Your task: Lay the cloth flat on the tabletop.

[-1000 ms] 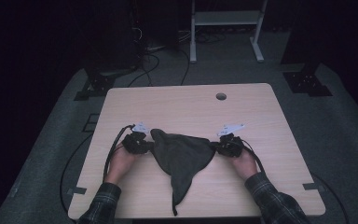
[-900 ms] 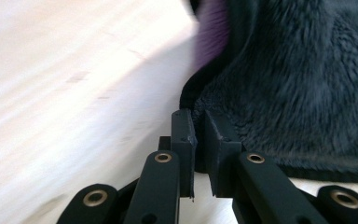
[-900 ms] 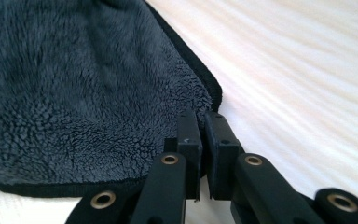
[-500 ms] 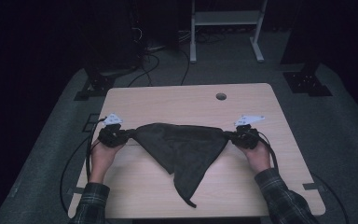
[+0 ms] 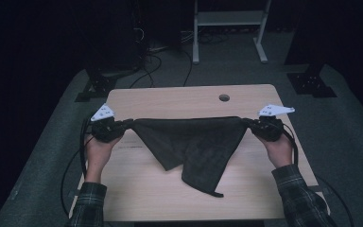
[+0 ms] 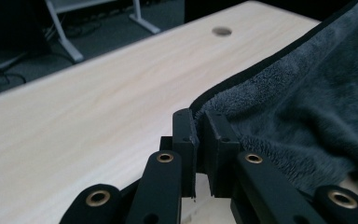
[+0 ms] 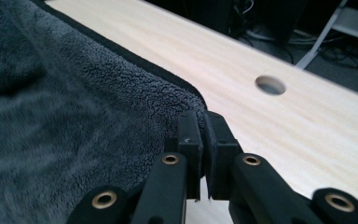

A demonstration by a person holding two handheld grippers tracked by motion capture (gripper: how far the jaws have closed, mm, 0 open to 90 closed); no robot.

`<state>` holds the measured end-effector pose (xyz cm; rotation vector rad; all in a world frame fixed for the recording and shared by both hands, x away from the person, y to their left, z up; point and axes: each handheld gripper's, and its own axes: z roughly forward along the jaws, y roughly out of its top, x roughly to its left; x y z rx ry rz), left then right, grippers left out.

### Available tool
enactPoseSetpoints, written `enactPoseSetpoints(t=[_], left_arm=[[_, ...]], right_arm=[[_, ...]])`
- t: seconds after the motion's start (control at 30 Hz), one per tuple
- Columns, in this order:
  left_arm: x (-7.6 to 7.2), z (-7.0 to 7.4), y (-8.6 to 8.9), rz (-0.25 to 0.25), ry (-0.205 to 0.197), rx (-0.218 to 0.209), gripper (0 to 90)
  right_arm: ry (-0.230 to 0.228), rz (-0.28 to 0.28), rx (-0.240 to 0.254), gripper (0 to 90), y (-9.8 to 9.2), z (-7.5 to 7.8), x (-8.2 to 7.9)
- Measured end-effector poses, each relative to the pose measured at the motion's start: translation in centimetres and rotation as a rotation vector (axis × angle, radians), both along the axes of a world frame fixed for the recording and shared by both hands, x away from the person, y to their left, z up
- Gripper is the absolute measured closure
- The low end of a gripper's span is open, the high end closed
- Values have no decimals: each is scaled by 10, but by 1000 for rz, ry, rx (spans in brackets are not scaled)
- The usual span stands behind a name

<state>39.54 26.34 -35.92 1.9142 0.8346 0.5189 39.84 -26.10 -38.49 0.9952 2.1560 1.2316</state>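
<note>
1. While both claws pinched it, the dark towel [image 5: 194, 142] hung stretched between them above the worktop [image 5: 170, 97].
2. Left claw [image 5: 126, 124] clamped one corner.
3. Right claw [image 5: 248, 122] clamped the opposite corner.

Light wood table [image 5: 170, 189], round cable hole [image 5: 224, 98] near its far edge, right of centre. Beyond the far edge: grey carpet floor [image 5: 42, 156], white metal stand [image 5: 229, 28], tangled cables [image 5: 156, 52] (dark background, little detail), black bracket [image 5: 312, 82] off the far right corner.
</note>
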Motion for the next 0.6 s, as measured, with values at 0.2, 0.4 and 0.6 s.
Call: enactPoseSetpoints(t=[0.2, 0.4, 0.6], left_arm=[[8, 25, -2, 10, -55, -12, 835], [22, 70, -2, 30, -152, -27, 836], [24, 111, -3, 44, -254, -44, 836]], right_arm=[[-60, -10, -7, 856, -1, 34, 13], [-132, -36, 3, 857, 1, 77, 30], [-243, -58, 12, 857, 1, 123, 31]])
